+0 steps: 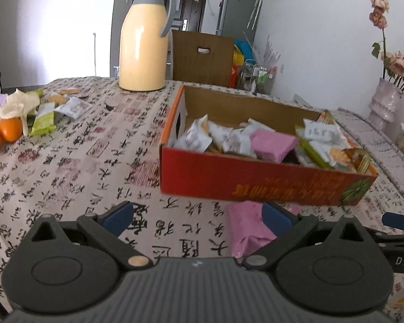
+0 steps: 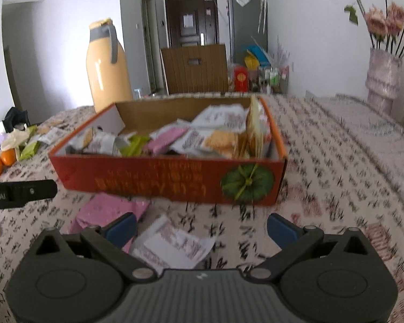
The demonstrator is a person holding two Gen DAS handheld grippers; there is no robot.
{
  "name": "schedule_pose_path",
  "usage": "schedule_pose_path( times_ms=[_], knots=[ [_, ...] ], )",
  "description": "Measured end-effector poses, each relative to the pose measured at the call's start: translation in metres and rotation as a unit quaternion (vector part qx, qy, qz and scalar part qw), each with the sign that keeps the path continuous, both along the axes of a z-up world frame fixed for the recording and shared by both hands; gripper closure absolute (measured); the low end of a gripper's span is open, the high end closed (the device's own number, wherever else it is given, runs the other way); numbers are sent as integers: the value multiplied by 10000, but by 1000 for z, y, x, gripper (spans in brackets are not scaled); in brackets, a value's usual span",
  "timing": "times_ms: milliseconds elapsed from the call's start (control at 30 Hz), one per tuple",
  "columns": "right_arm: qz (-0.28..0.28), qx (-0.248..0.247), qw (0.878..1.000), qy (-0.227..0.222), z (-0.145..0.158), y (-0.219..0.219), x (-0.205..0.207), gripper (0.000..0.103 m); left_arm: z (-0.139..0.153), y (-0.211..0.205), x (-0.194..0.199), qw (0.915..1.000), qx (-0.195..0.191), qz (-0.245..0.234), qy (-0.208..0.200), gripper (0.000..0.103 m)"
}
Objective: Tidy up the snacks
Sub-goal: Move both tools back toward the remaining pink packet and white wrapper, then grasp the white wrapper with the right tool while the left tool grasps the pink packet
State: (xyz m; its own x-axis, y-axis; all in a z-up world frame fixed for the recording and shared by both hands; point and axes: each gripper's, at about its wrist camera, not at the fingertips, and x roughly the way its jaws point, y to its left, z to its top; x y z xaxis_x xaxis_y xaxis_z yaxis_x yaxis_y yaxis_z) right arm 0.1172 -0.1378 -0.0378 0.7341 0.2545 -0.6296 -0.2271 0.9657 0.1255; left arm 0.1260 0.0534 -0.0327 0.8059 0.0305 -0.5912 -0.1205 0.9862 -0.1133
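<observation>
Fingers of each hand-held gripper, left [image 1: 198, 219] and right [image 2: 200, 227], spread wide, empty, above pink packet [image 1: 245, 228].

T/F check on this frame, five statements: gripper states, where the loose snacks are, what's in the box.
1. Both grippers are open and hold nothing. True: left gripper and right gripper both show fingers spread with nothing between them.
2. A pink packet lies on the tablecloth in front of the red box. True.
3. The box is empty. False: it holds many snack packets, including a pink one.
4. The thermos stands inside the box. False: it stands on the table behind the box.
5. The white packet near the right gripper is in the box. False: it lies on the tablecloth outside it.
</observation>
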Motion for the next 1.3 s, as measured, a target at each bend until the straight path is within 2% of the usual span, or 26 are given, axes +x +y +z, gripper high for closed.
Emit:
schedule_pose_path(
  times_ms=[167, 367, 433, 633, 800, 833, 1000, 1067, 1100, 1167, 1300],
  knots=[
    [28, -100, 9997, 241, -13, 12, 10, 0, -10, -2, 3, 9999, 128, 28, -79, 0],
    [-27, -269, 9976, 642, -34, 25, 25, 0, -18, 3, 6, 10000, -8, 33, 36, 0],
    [-58, -419, 9975, 561, -38, 28, 25, 0, -18, 4, 6, 10000, -57, 45, 55, 0],
    [-171, -413, 9988, 219, -46, 29, 21, 0, -18, 5, 3, 9999, -102, 41, 30, 0],
    [-127, -412, 9987, 255, -45, 29, 20, 0, -18, 6, 3, 9999, -141, 30, 21, 0],
    [-103, -406, 9988, 242, -43, 28, 18, 3, -18, 6, 3, 9999, -150, 23, 25, 0],
    [226, -334, 9992, 85, -37, 33, 8, 40, -19, 6, 4, 9999, -160, 24, 38, 0],
    [335, -336, 9989, 31, -35, 36, 4, 62, -19, 5, 4, 9999, -154, 29, 41, 0],
    [382, -327, 9987, 9, -34, 37, 2, 68, -19, 5, 4, 9999, -149, 31, 45, 0],
    [434, -314, 9986, -13, -32, 38, -1, 88, -20, 5, 5, 9999, -138, 34, 54, 0],
    [417, -230, 9988, -116, -28, 33, -8, 91, -21, 4, 5, 9999, -123, 26, 60, 0]
  ],
)
